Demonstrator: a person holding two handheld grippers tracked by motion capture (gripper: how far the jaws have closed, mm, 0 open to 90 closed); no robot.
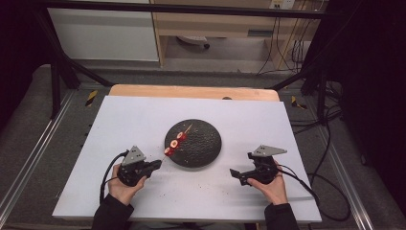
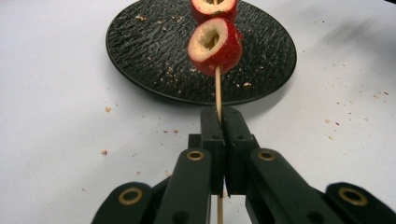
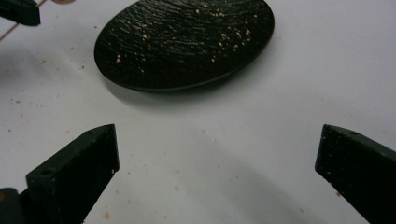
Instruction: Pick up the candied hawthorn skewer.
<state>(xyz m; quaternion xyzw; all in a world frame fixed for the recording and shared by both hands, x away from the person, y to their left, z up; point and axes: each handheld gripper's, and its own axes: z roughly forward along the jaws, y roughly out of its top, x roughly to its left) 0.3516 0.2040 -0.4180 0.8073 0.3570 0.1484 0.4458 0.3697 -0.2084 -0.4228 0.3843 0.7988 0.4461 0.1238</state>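
Left gripper point(image 2: 219, 121) jaws closed on the skewer point(image 2: 217, 88), its red fruit rings point(image 2: 215, 45) held just ahead of them over the black plate point(image 2: 140, 51); right gripper point(image 3: 217, 154) jaws wide apart, empty, plate beyond; likely next: pull rings off, needing right jaws at the fruit.

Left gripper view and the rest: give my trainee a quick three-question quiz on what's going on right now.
1. True or false: the left claw is shut on the skewer.
2. Multiple choice: the red fruit slices on the skewer are (A) lying flat on the white board, (B) held up over the black plate, (C) gripped in the right claw.
3. Fill in: the right claw has its jaws wide ____ above the white board, near the plate's side.

Key: 1 true. 2 B. 3 open.
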